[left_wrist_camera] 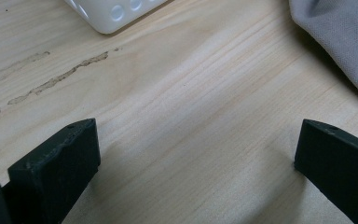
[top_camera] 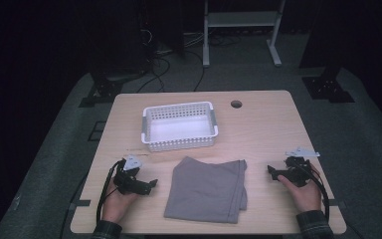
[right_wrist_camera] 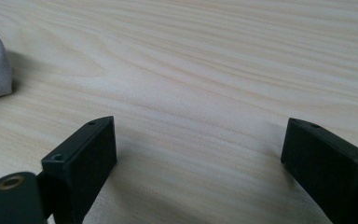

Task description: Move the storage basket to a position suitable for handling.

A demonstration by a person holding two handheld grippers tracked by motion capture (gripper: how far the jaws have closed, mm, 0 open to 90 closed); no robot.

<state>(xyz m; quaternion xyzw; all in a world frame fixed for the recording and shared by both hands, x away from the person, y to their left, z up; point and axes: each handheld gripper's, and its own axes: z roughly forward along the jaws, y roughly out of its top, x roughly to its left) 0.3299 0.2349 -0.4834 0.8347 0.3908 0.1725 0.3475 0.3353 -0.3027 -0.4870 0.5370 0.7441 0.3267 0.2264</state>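
Grey folded cloth (top_camera: 206, 190) lies flat on your bench (top_camera: 268, 124), between your two grippers and just in front of the white basket (top_camera: 179, 126). Your left gripper (top_camera: 151, 183) and right gripper (top_camera: 271, 172) both rest beside it, fingers wide and holding nothing.

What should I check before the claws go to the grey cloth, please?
1. Left claw open with nothing between its jaws: ok.
2. Right claw open with nothing between its jaws: ok.
3. Grey cloth lies folded and flat on the table, between the two claws and apart from both: ok.
4. White basket stands upright behind the cloth, nothing seen inside it: ok.
5. Cables trailing from the claws stay off the cloth: ok.
6. How many layers the folded cloth has: cannot tell.
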